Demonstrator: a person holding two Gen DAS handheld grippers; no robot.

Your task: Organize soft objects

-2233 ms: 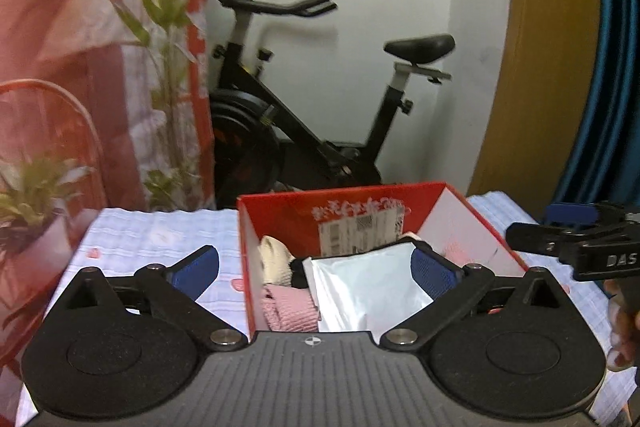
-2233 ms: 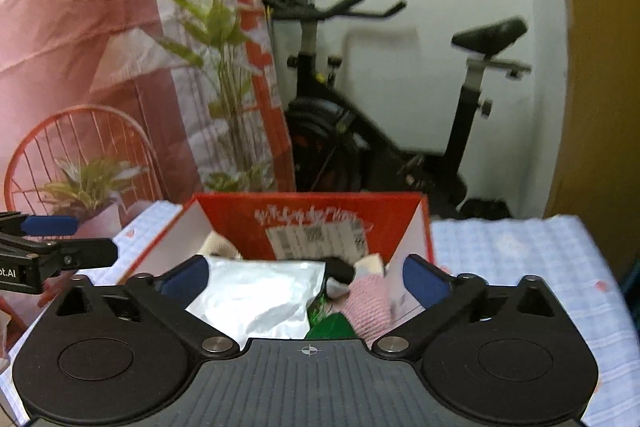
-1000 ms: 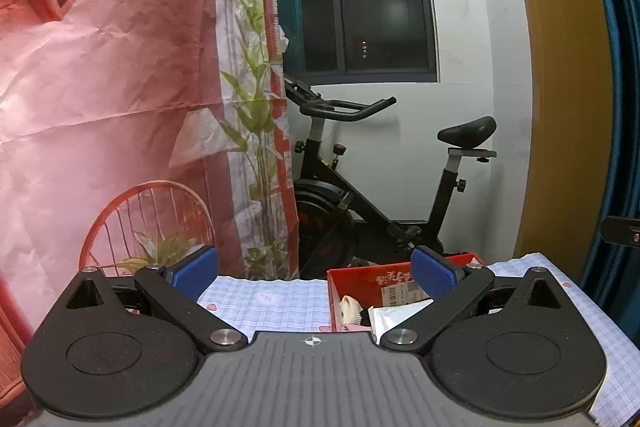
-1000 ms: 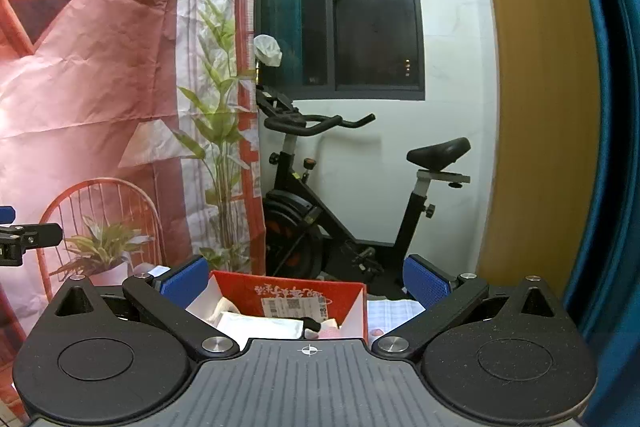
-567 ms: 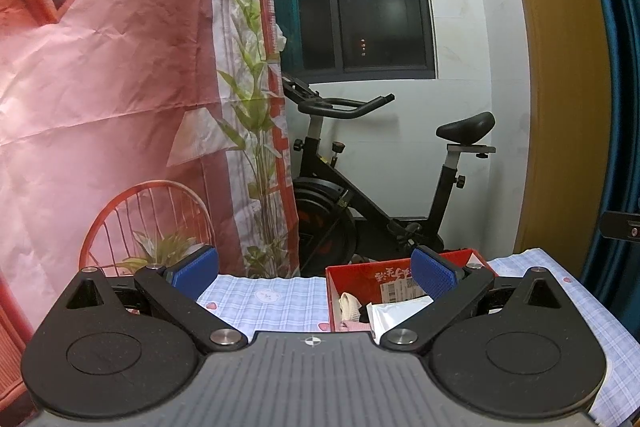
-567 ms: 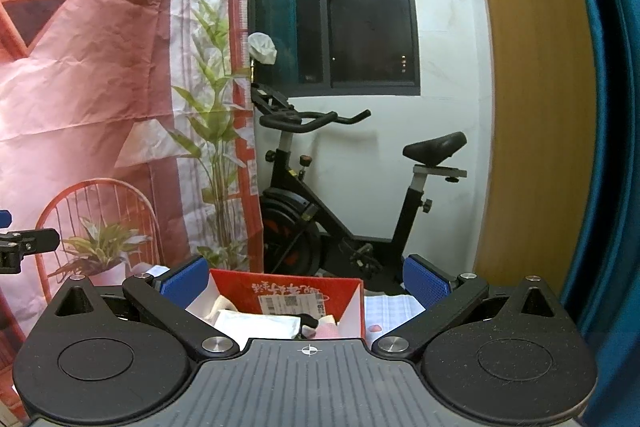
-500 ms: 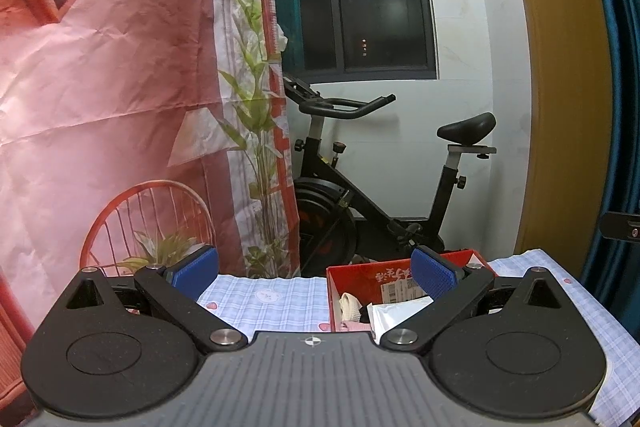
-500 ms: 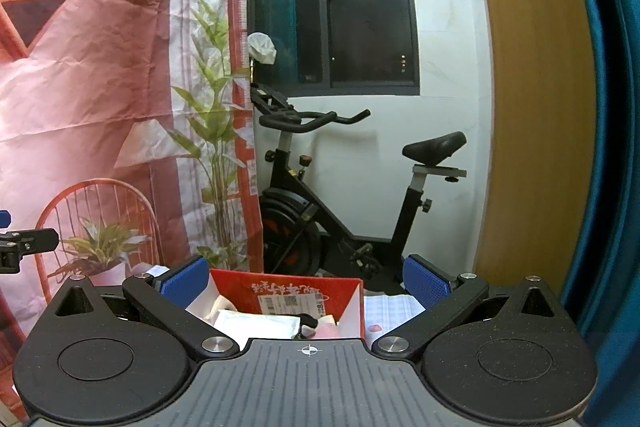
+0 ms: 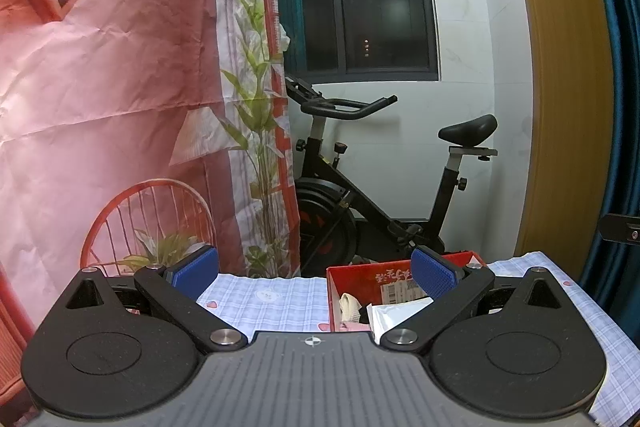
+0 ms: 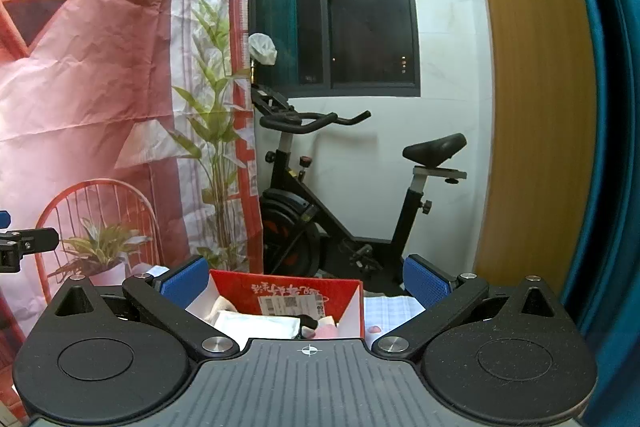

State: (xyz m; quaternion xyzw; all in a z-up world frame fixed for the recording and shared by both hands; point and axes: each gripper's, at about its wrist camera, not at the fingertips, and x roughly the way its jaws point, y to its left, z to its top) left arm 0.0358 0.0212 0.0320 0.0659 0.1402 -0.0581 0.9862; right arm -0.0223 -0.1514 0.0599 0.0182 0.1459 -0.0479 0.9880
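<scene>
Behind both spread, empty claws, left gripper (image 9: pixel 314 273) and right gripper (image 10: pixel 298 281), a red box (image 10: pixel 308 293) shows white characters and a barcode label, unreadable, beyond the fingertips

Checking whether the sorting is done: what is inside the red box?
In the red box: a white pouch on top, a cream cloth, something pink and a black item. Anything beneath is covered.

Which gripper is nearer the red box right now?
Neither is clearly nearer. The left gripper sits back with the red box ahead toward its right finger. The right gripper sits back with it roughly centred. Both are open and empty.
</scene>
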